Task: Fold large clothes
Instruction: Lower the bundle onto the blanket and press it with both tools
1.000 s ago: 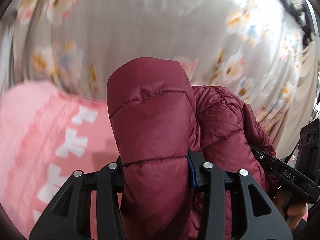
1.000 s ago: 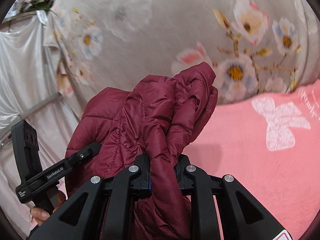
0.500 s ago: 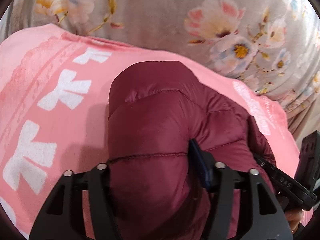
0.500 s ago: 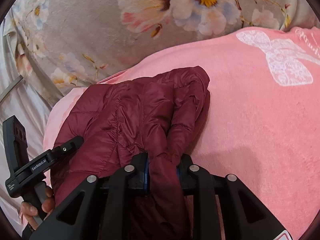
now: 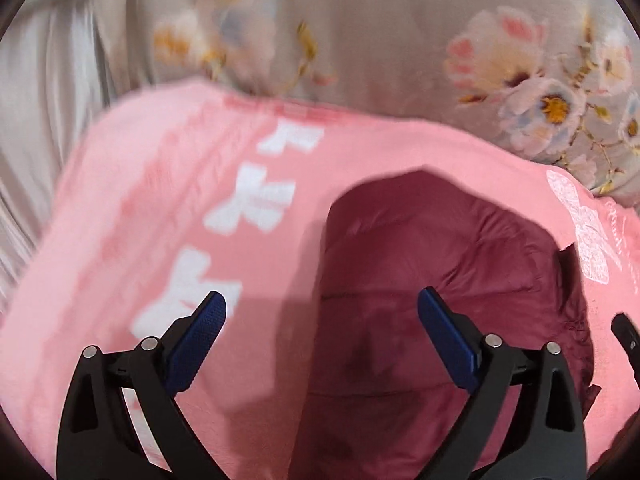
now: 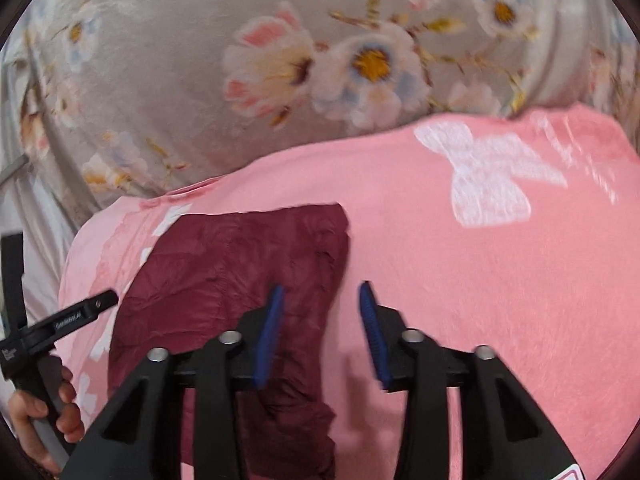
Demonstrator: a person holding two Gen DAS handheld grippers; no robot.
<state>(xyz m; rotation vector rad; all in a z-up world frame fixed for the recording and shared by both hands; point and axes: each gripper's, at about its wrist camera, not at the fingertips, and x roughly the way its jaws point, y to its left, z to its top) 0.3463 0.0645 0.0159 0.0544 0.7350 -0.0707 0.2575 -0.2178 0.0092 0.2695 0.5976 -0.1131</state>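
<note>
A maroon quilted jacket [image 5: 432, 280] lies folded flat on a pink blanket [image 5: 160, 200] with white bow prints. My left gripper [image 5: 320, 312] is open and empty, above the jacket's left edge, its right finger over the jacket. In the right wrist view the jacket [image 6: 232, 280] lies at the lower left on the blanket [image 6: 500, 280]. My right gripper [image 6: 320, 300] is open and empty above the jacket's right edge. The left tool and the hand that holds it [image 6: 44, 360] show at the far left.
A grey bedspread with a flower print [image 6: 280, 60] lies beyond the pink blanket [image 5: 360, 32]. Pale draped cloth [image 5: 36, 100] hangs at the far left.
Both grippers have opened and let go of the jacket. The jacket has dropped from a raised bundle to lie flat on the pink blanket, and both grippers have pulled back from it.
</note>
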